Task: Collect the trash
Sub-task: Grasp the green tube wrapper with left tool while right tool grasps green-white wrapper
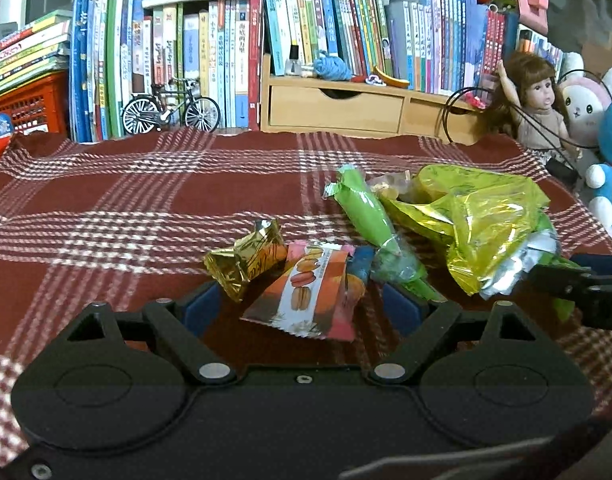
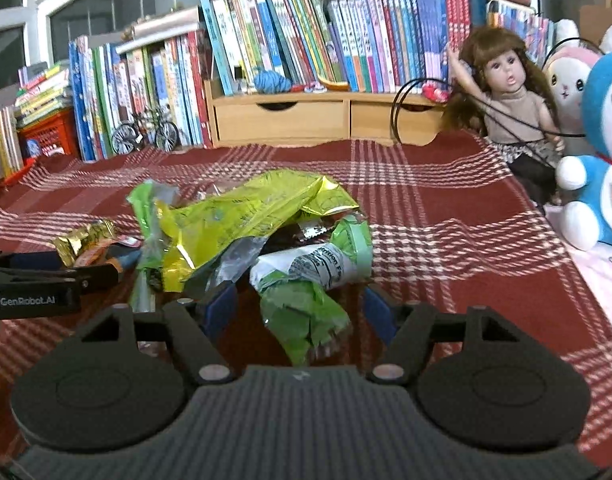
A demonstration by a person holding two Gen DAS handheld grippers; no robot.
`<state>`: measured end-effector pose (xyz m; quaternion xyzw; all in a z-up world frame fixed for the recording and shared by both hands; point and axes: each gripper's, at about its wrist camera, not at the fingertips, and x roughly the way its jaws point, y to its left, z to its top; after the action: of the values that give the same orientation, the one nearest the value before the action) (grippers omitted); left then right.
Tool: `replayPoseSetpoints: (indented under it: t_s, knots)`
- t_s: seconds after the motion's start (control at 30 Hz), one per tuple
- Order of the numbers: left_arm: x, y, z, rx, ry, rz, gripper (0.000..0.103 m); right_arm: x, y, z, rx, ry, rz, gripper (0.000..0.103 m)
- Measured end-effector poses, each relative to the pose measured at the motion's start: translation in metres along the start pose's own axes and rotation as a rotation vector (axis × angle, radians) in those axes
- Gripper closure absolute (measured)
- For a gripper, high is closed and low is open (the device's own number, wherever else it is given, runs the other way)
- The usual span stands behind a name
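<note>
Two grippers worked over a red plaid cloth (image 1: 106, 208) strewn with wrappers. Left gripper (image 1: 302, 308): jaws stood spread wide and released, their blue pads to either side of an orange macaron wrapper (image 1: 306, 296), which lay on the cloth between them without being pressed. A gold foil wrapper (image 1: 246, 260) lay just beyond the left-hand pad, touching the macaron wrapper; a green twisted wrapper (image 1: 365, 216) ran from beyond the jaws to the right-hand pad. Right gripper (image 2: 298, 312): jaws likewise spread and released, with a crumpled green-and-white wrapper (image 2: 306, 280) lying between the pads and a large yellow-green foil bag (image 2: 242, 216) heaped just beyond them, toward the left-hand side. Each gripper's tip showed at the edge of the other's view. Books (image 1: 210, 60), a model bicycle (image 1: 170, 112), a wooden drawer unit (image 1: 337, 108), a doll (image 2: 505, 96) and a blue plush toy (image 2: 601, 152) stood far ahead of the jaws.
</note>
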<state>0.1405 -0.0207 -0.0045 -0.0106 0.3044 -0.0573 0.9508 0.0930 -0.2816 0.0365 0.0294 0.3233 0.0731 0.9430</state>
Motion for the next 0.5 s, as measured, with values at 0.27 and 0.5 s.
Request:
replayPoseSetpoints:
  t_s: [0.27, 0.5]
  knots:
    - [0.002, 0.001, -0.002, -0.01, 0.048, -0.007, 0.098, 0.003, 0.01, -0.01, -0.012, 0.022, 0.029, 0.067]
    - [-0.028, 0.005, -0.012, 0.016, -0.001, -0.03, 0.099, -0.029, 0.016, -0.018, -0.041, -0.023, 0.043, 0.069]
